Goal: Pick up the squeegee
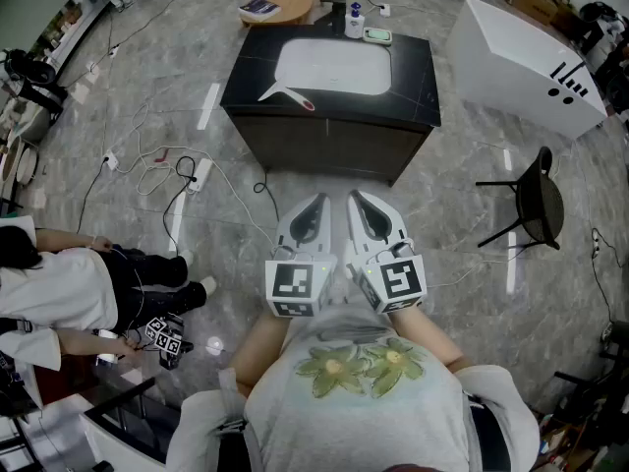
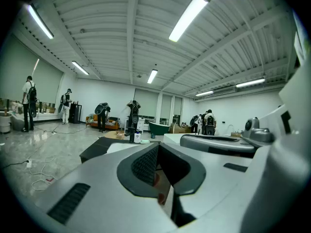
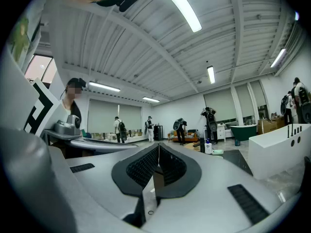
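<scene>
On the black counter (image 1: 423, 82), at its front-left corner just beside the white basin (image 1: 334, 67), lies one squeegee (image 1: 288, 94), white with a red tip, close to the front edge. At the back edge stand one pump bottle (image 1: 354, 20) and one soap dish (image 1: 377, 35). I have two tools, held side by side near the chest and well short of the counter. The left gripper (image 1: 316, 206) has its pads pressed together on nothing, and the right gripper (image 1: 360, 203) is likewise closed and empty. Bare floor lies open between the grippers and the counter's front edge. Loose cables (image 1: 162, 160) trail left of it, and one black chair (image 1: 536, 200) and one white tub (image 1: 531, 62) stand to the right.
</scene>
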